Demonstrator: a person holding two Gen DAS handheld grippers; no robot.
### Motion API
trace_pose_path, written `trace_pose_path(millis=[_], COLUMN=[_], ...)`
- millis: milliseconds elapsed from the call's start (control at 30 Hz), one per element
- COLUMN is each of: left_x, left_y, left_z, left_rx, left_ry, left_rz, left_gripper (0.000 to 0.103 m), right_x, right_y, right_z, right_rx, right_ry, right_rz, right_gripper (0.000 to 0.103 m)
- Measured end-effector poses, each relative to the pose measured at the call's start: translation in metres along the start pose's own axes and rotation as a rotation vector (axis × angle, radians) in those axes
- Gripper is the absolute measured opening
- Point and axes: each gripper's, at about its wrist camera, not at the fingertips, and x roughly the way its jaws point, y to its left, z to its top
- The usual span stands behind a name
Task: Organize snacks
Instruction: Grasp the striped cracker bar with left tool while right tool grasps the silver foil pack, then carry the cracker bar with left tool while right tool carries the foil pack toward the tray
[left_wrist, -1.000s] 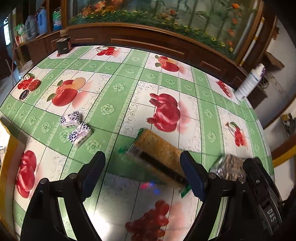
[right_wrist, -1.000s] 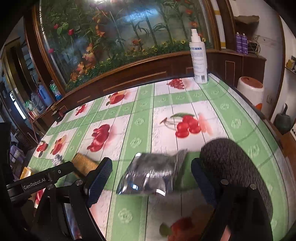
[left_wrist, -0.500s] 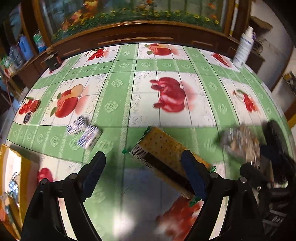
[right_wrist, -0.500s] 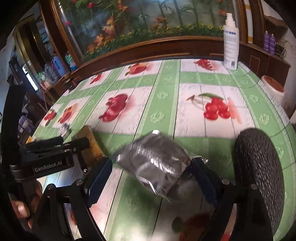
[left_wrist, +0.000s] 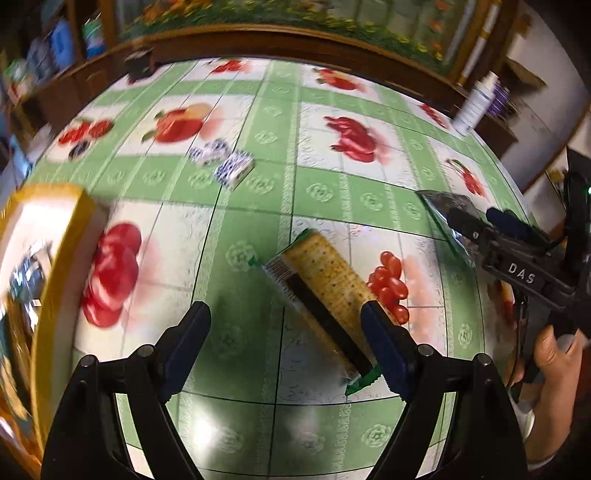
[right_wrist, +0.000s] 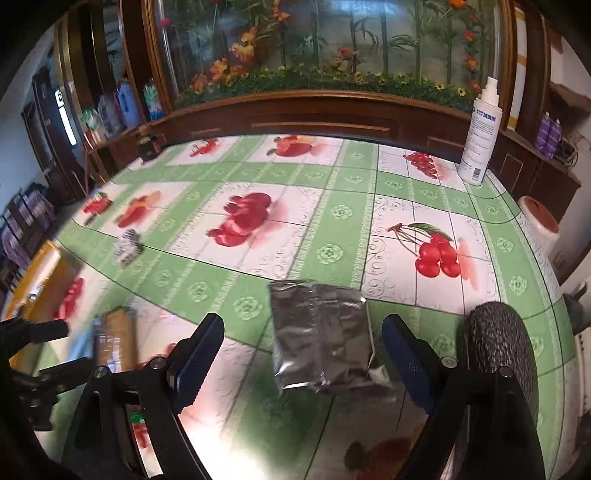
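1. Snacks lie loose on the worktop (right_wrist: 332, 221), so by my reading the organizing has barely begun: none of the items in view looks put away.
2. Left tool (left_wrist: 284, 328) hangs spread wide over the cracker packet (left_wrist: 321, 280). The packet lies flat on the green fruit-print cloth, its near end just beside the right-hand finger. The pads do not press on it.
3. Right tool (right_wrist: 303, 350) is likewise released, its fingers standing either side of the silver foil pouch (right_wrist: 321, 332), which rests on the cloth with nothing squeezing it.
4. Two small blue-and-white packets (left_wrist: 225, 162) sit together farther back on the worktop, well apart from both tools and untouched.
5. Yellow-rimmed box (left_wrist: 40, 236) stands at the left edge of the worktop. It may be the place the snacks belong, though blur hides what is inside.
6. Left to do, as I judge it: close on the cracker packet and the pouch, carry each to its place, then fetch the two small packets.
7. White spray bottle (right_wrist: 480, 136) at the far edge seems no part of the job.
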Motion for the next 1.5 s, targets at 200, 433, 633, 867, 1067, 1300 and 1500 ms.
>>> trace_pose_path(millis=[200, 433, 633, 867, 1067, 1300, 1500], left_x=[0.013, 0.019, 0.026, 0.013, -0.004, -0.042, -0.083], left_y=[-0.009, -0.024, -0.026, -0.042, -0.014, 0.012, 0.031], left_z=[-0.002, 0.005, 0.012, -0.020, -0.039, -0.066, -0.082], left_rx=[-0.099, -0.130, -0.103, 0.130, 0.147, 0.133, 0.118], left_ry=[0.022, 0.046, 0.026, -0.063, -0.073, -0.140, -0.222], left_rz=[-0.025, 0.010, 0.081, 0.106, 0.047, 0.057, 0.069], left_gripper=[0.085, 0.086, 0.086, 0.049, 0.044, 0.044, 0.044], right_x=[0.022, 0.019, 0.017, 0.009, -0.005, -0.057, -0.112], right_y=[-0.014, -0.006, -0.005, -0.001, 0.000, 0.039, 0.087], right_z=[-0.011, -0.013, -0.015, -0.022, -0.036, -0.061, -0.083], right_rx=[0.058, 0.054, 0.063, 0.046, 0.094, 0.060, 0.003], right_ry=[0.039, 0.035, 0.032, 0.031, 0.013, -0.058, -0.130], right_rz=[0.019, 0.029, 0.035, 0.024, 0.038, 0.051, 0.036], right_gripper=[0.088, 0.079, 0.079, 0.063, 0.060, 0.060, 0.060])
